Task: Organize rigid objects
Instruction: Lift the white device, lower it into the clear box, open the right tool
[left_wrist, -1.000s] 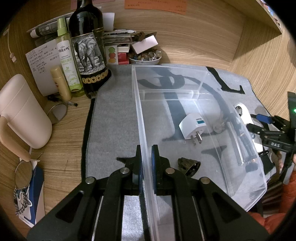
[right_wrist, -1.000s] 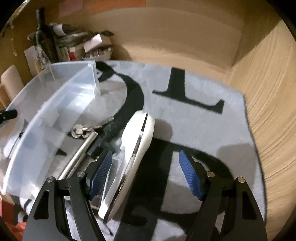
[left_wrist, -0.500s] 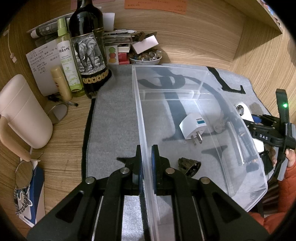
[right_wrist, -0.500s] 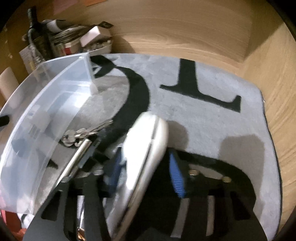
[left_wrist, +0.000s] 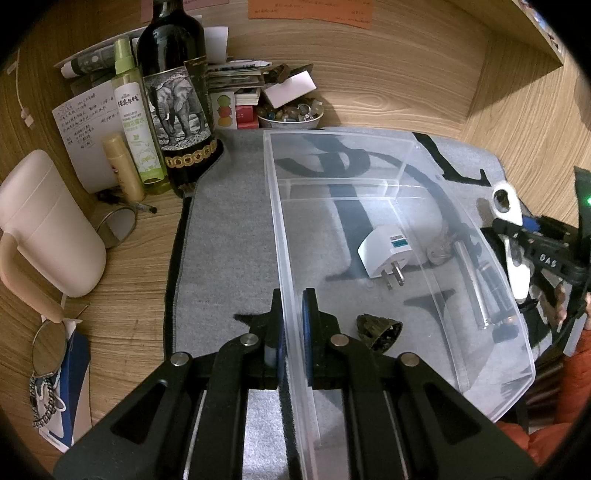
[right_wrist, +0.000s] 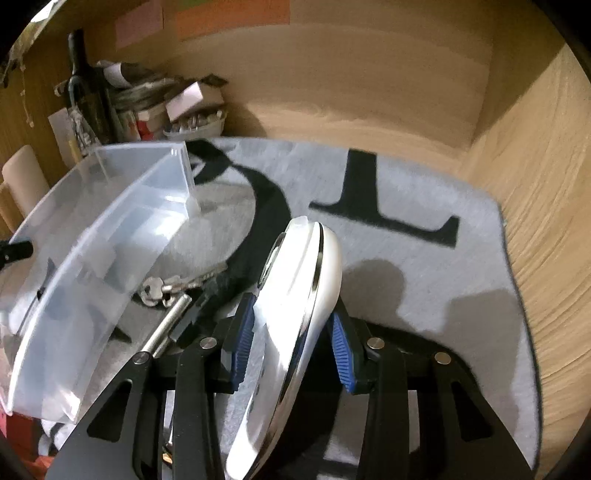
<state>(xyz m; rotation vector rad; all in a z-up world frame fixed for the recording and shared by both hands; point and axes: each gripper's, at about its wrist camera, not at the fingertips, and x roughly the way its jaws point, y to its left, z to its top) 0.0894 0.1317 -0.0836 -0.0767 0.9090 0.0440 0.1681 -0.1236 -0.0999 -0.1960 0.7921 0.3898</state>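
Right wrist view showed the right gripper (right_wrist: 291, 341) clamped on a white device (right_wrist: 299, 314), lifted above the grey mat (right_wrist: 406, 266) beside the clear bin (right_wrist: 110, 236); the left gripper (left_wrist: 291, 328) was pinched shut on that bin's wall

I see the clear plastic bin (left_wrist: 388, 192) on the grey mat — inside lie a white plug adapter (left_wrist: 384, 254) and a dark bell-shaped piece (left_wrist: 378, 326); the white glossy device (right_wrist: 295, 317) stands tilted beside it.

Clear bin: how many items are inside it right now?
2: a white plug adapter at the middle, a dark ridged piece nearer the camera. Keys and metal tube lie outside the bin.
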